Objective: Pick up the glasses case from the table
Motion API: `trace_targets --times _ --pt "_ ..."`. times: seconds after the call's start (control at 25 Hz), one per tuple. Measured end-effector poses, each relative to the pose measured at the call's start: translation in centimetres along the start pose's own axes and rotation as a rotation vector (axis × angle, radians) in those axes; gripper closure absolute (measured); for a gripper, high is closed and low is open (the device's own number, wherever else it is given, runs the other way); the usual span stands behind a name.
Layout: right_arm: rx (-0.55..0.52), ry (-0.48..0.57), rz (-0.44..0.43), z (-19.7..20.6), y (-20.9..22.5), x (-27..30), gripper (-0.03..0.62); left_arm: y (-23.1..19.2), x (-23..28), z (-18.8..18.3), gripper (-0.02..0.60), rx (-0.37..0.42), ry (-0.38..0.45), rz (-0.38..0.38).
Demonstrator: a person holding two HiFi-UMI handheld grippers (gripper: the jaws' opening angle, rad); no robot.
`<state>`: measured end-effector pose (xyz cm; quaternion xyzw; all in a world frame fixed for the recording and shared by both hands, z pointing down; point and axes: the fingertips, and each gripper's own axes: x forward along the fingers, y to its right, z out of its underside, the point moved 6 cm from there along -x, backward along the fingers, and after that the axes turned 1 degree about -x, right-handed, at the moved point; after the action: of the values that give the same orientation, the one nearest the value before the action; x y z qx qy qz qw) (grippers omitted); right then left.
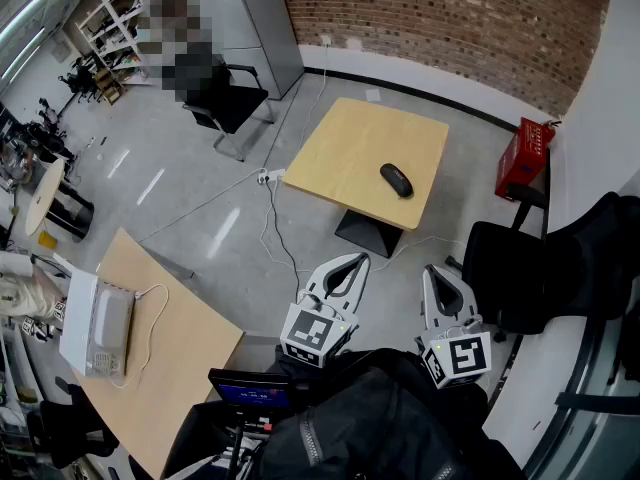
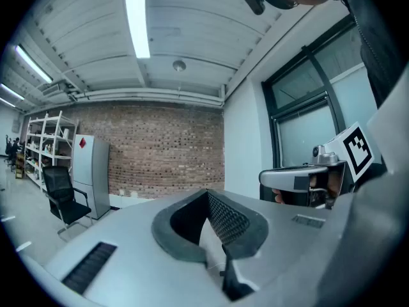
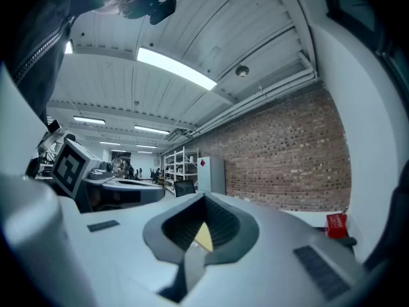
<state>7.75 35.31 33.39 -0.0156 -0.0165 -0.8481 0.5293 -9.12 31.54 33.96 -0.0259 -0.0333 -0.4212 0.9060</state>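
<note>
Closest to us, both grippers are held level in front of our dark jacket [image 1: 380, 428]. The left gripper [image 1: 356, 260] has its fingers drawn together at the tips, with nothing between them. The right gripper [image 1: 432, 272] is closed the same way and is also empty. The two sit side by side, apart from each other, over the grey floor.

To our left is a light wooden desk [image 1: 180, 358] carrying a white device [image 1: 100, 330] with a thin cable. To our right stands a black office chair [image 1: 512, 268].

Ahead of the grippers, well apart from both, is a square wooden table [image 1: 340, 158] on a dark pedestal. The glasses case [image 1: 396, 180], dark and oval, lies flat on its near right part, clear of the edges and untouched.

Past the table a red crate [image 1: 524, 158] sits on the floor by the white wall. A brick wall [image 1: 440, 18] closes the back, and another black chair [image 1: 225, 98] and a grey cabinet [image 1: 265, 23] stand off to the left.
</note>
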Motion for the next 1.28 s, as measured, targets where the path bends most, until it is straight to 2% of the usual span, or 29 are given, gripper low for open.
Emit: trace_targets --times 0.6,0.92,1.28 --pt "0.052 -0.025 -0.007 1.4 1.2 -1.5 0.589 1.8 0.6 1.3 0.581 -0.018 -0.046 -0.006" --pt "0.062 -0.051 -0.035 2.7 2.7 -3.0 0.589 4.1 1.4 2.2 0.581 -0.028 -0.055 -0.028" --pt "0.088 -0.075 -0.054 3.8 3.6 -1.8 0.589 4.5 2.6 3.1 0.581 -0.018 -0.102 -0.020"
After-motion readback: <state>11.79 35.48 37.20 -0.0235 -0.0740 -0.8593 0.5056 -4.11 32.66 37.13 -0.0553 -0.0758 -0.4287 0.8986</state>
